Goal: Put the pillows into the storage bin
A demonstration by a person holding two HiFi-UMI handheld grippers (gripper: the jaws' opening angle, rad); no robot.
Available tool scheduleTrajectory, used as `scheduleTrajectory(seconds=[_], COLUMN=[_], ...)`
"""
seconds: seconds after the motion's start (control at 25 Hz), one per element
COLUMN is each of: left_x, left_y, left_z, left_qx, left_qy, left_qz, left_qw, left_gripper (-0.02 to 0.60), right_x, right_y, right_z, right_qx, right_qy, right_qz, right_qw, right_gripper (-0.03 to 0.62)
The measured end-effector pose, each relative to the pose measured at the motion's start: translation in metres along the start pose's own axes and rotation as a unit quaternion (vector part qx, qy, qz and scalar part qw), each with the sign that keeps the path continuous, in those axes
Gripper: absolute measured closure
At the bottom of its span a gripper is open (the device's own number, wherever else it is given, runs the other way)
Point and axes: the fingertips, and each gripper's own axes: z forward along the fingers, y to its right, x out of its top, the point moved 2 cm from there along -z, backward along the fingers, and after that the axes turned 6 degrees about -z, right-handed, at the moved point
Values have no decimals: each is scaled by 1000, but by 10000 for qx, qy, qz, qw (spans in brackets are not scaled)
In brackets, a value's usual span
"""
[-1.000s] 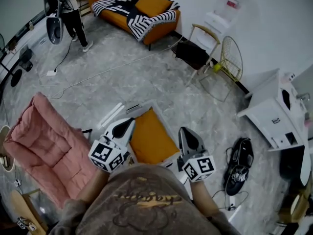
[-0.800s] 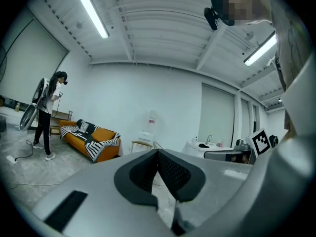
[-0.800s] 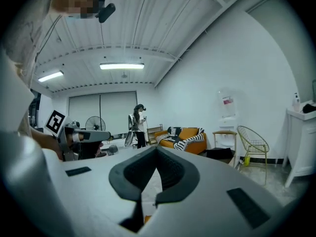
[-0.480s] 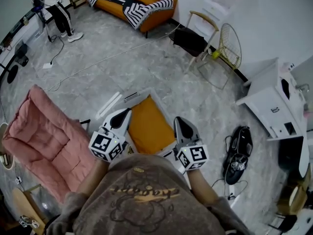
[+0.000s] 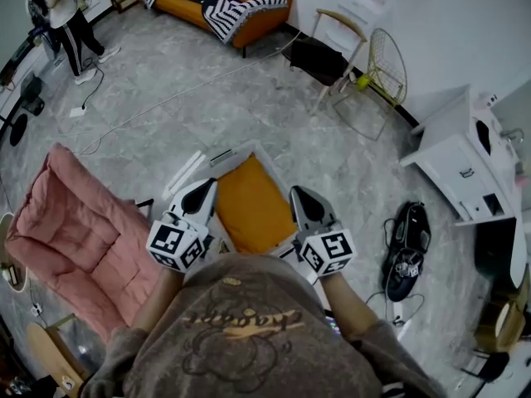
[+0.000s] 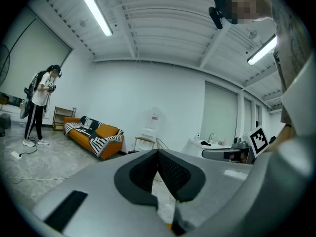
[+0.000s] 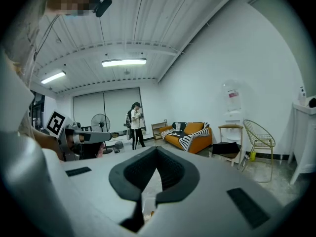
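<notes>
Head view: the left gripper [image 5: 204,191] and the right gripper [image 5: 300,196] are hovering at opposite sides of the storage bin [image 5: 217,157] on the grey floor. Both have their jaws pressed together and are carrying nothing. An orange pillow [image 5: 249,201] is lying inside the bin, near a pink lounger [image 5: 75,226]. The person's sweatshirt [image 5: 241,330] is covering the bin's near end.

Left gripper view: the left gripper [image 6: 158,155] is showing its jaws meeting tip to tip, empty. An orange sliver below them is too small to identify.

Right gripper view: the right gripper [image 7: 156,153] is likewise showing closed, empty jaws. A person [image 7: 135,125] is standing far behind.
</notes>
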Motion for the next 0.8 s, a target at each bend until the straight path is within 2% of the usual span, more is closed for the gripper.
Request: scheduleTrajectory(seconds=[0.28, 0.8], left_x=[0, -6], left_y=[-1, -14], left_z=[-10, -38], left_qx=[122, 414], left_qy=[-5, 26], left_qz=[-28, -144], left_qw=[9999, 9990], left_gripper=[577, 577], right_x=[-1, 8], right_y=[-12, -45], right_z=[7, 18], right_qx=[195, 683], right_qy=[-48, -67], right_qz=[-10, -356], right_qw=[9998, 9970], right_gripper=[595, 595])
